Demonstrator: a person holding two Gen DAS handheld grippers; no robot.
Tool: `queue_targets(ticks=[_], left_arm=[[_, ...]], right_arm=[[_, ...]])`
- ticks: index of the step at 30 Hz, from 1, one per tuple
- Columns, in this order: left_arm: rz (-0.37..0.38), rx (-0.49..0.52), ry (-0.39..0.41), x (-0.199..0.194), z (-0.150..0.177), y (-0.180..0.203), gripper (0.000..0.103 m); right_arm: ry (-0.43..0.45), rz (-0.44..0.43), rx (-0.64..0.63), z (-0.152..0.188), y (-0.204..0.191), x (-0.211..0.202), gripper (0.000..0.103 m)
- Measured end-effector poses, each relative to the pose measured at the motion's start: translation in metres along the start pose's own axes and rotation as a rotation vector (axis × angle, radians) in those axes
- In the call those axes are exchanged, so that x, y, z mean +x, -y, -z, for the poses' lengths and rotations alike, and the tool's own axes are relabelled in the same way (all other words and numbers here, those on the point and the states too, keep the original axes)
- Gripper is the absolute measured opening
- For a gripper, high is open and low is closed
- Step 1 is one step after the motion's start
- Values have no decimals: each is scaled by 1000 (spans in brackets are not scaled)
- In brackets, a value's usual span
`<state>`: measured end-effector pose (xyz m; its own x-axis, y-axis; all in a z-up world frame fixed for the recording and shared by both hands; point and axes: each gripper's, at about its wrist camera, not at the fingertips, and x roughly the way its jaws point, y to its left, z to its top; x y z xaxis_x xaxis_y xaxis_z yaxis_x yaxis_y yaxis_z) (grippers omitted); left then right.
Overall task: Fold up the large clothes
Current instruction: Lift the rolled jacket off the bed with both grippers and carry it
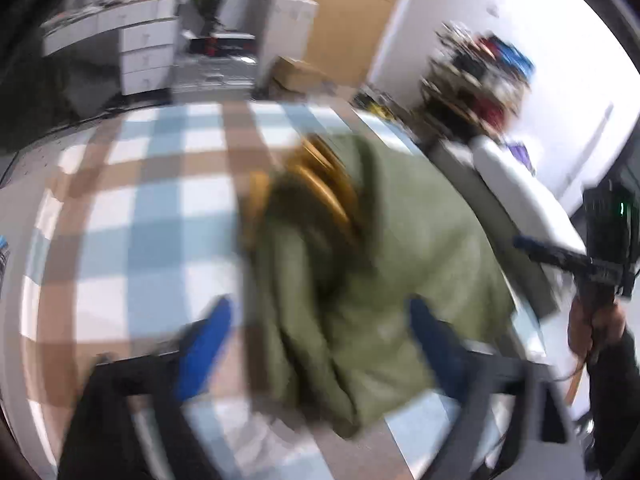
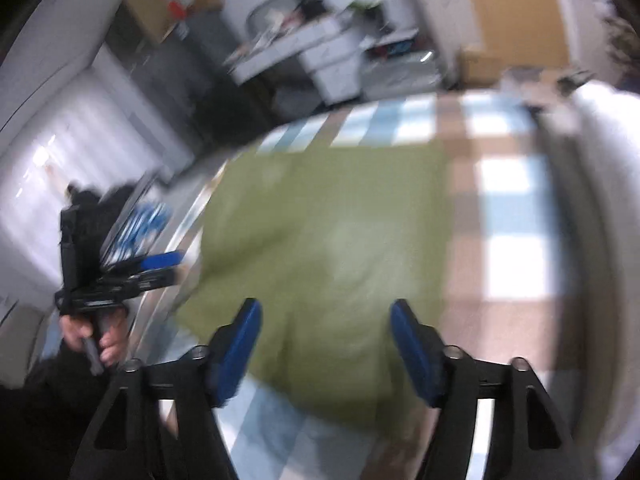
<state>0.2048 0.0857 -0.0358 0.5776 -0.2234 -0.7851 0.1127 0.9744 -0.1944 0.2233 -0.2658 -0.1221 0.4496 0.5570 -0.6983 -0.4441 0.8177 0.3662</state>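
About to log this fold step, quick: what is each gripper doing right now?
Left gripper: open, holding nothing, above the green garment.
Right gripper: open, holding nothing, above the same garment.

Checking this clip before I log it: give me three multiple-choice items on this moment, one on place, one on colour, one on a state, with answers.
1. Where does the green garment lie?
A. on the checked cloth
B. on the floor
C. on a chair

2. What colour are the pads on the right claw?
A. red
B. blue
C. yellow

3. How does the left claw stand?
A. shut on the garment
B. shut on nothing
C. open, gripping nothing

Answers: A, the blue, white and brown checked cloth shows around it; B, both pads are blue; C, its jaws stand wide apart above the garment.
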Motion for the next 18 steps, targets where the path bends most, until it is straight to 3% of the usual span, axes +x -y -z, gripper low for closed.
queue_targets(ticks=[2, 6, 8, 13, 15, 16, 18], left_arm=[[73, -61, -51, 13, -19, -16, 100], [234, -182, -269, 59, -29, -30, 100], [261, -205, -306, 74, -32, -33, 100], [399, -278, -393, 94, -32, -39, 100], [448, -263, -425, 100, -29, -32, 84], [442, -246, -424, 90, -24, -28, 83], [412, -221, -424, 91, -24, -21, 68]], right_arm=[[-5, 7, 69, -12, 19, 5, 82], [-121, -14, 197, -22, 51, 44, 82], [-167, -53, 232, -23, 57, 61, 81], [-159, -132, 263, -23, 63, 73, 85], [-166, -155, 275, -20, 64, 78, 84], [-163, -166, 283, -18, 64, 79, 84], [-156, -175, 281, -16, 64, 78, 80]])
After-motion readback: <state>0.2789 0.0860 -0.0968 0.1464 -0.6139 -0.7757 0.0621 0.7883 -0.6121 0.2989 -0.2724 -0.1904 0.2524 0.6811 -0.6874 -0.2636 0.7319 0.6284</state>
